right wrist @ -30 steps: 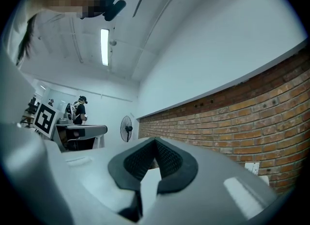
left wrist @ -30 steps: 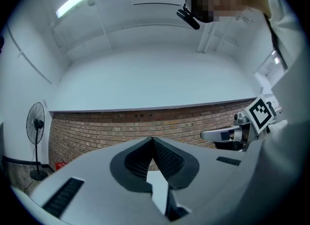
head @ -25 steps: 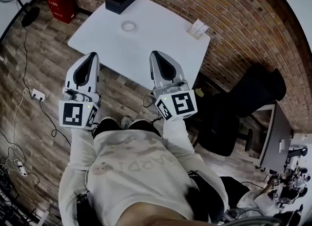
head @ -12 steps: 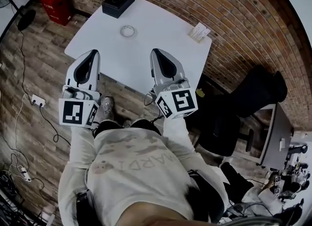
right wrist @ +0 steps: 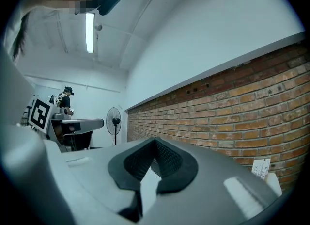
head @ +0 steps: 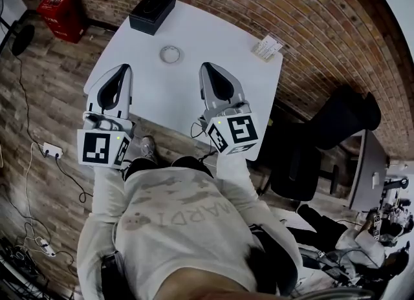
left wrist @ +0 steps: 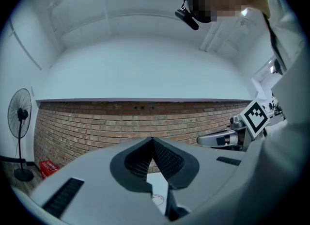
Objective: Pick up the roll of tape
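Note:
A small clear roll of tape (head: 171,53) lies flat on the white table (head: 213,40), toward its far middle. My left gripper (head: 120,69) hovers over the table's near left edge, jaws shut with nothing between them. My right gripper (head: 208,70) is held over the table's near part, a little right of the tape, also shut and empty. Both point level toward the brick wall. In the left gripper view the tape (left wrist: 157,199) peeks out below the closed jaws (left wrist: 153,141). The right gripper view shows its closed jaws (right wrist: 155,141) and the wall; the tape is hidden there.
A black box (head: 152,10) sits at the table's far left corner. A white card stand (head: 266,48) is at the far right corner. A red crate (head: 60,14) stands on the wooden floor to the left, a black chair (head: 317,143) to the right. Cables trail across the floor.
Both grippers have moved forward together, from above the floor before the table to over its near edge. Their jaws stayed shut. The tape has not moved on the table.

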The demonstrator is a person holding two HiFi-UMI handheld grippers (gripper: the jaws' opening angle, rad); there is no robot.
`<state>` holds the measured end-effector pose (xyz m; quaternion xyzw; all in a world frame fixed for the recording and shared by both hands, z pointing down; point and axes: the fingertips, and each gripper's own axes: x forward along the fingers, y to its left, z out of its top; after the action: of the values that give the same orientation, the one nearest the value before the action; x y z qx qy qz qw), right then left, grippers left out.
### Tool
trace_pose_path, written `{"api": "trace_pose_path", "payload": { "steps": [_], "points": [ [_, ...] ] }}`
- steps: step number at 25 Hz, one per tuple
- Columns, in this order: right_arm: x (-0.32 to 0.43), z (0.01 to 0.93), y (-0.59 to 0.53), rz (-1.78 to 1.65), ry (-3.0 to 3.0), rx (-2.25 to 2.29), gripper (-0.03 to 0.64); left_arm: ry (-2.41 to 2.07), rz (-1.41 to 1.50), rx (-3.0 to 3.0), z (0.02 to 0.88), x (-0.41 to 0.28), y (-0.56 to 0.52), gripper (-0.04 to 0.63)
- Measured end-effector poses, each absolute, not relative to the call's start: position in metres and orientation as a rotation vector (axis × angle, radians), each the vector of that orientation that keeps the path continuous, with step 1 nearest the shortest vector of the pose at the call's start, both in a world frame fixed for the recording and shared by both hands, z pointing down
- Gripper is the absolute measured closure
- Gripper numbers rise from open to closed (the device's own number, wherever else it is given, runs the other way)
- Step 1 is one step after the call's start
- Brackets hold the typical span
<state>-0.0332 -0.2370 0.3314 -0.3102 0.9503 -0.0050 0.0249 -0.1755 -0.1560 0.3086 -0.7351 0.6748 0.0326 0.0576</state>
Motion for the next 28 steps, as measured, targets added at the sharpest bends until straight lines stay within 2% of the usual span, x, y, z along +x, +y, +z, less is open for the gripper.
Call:
{"api": "trace_pose_path", "payload": {
  "steps": [16, 28],
  "points": [
    [-0.109, 0.391, -0.320, -0.216, 2.981, -1.217, 0.606, 1.913, 0.093, -2.387, 0.327, -0.257, -0.242, 0.589],
    [-0.137, 0.479, -0.372, -0.593, 3.025, -1.389, 0.604, 1.845, 0.063, -2.528, 0.359, -0.282, -0.296, 0.591]
  ]
}}
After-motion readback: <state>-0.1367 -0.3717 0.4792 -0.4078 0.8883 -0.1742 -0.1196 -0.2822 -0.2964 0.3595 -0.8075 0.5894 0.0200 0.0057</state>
